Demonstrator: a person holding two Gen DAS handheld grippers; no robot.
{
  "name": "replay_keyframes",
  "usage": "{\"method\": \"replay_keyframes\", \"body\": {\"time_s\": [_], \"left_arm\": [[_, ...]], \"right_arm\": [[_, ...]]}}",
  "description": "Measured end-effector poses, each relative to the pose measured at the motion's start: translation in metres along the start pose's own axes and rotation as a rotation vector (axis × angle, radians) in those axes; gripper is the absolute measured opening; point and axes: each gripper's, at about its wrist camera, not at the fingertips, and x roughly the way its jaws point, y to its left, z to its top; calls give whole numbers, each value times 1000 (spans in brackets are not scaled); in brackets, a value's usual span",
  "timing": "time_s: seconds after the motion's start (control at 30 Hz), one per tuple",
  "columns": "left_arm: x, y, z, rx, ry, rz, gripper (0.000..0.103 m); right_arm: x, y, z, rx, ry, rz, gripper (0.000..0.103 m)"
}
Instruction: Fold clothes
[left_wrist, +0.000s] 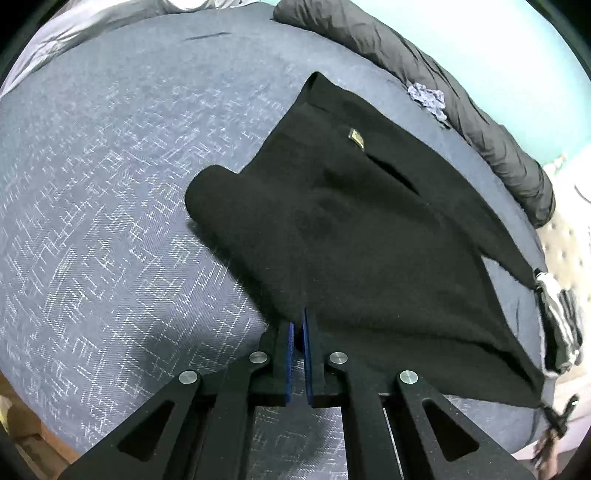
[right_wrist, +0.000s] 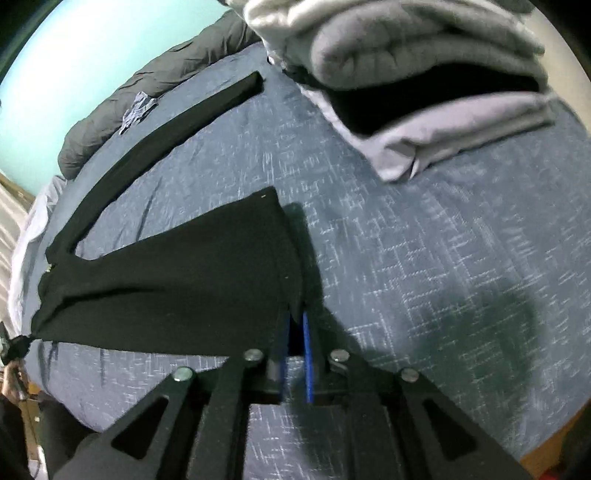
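A blue patterned bedspread (left_wrist: 110, 221) fills both views. On it lies a pair of black trousers (left_wrist: 351, 240). The left wrist view shows the waist end, with a small gold tag (left_wrist: 356, 137) and a pocket slit; the right wrist view shows instead the two legs, one stretched far across the bed, the nearer leg (right_wrist: 184, 280) raised at its hem. Only the right view shows a stack of folded grey and white clothes (right_wrist: 406, 55) at the top of the bed. A dark rolled duvet (left_wrist: 461, 103) lies along the far edge in both views, with a small crumpled blue-grey cloth (left_wrist: 428, 99) beside it.

The left gripper (left_wrist: 298, 325) has its blue pads pressed together, pinching the trouser edge. The right gripper (right_wrist: 295, 325) pinches the hem of the nearer leg, though the cloth there is dark and the grip looks only slightly parted.
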Motion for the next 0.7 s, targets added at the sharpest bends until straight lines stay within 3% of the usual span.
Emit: {"method": "replay_keyframes", "body": {"time_s": [0.1,0.17,0.23,0.4,0.7], "left_arm": [[1,-6,0,26,-10,17,4],[1,-7,0,30,-14,23,4],[1,-8,0,34,-18,29,5],[3,-12,-2,61,-20,51,5],[6,-11,-3,99,-21,52,5]], "right_arm": [[-26,17,14,-63,-98,-44,18],[-42,37,31,-122,-166,-24,27],[-40,63,53,-190,-172,26,32],[26,140,108,-368,-21,129,32],[126,256,104,-621,169,202,32]]}}
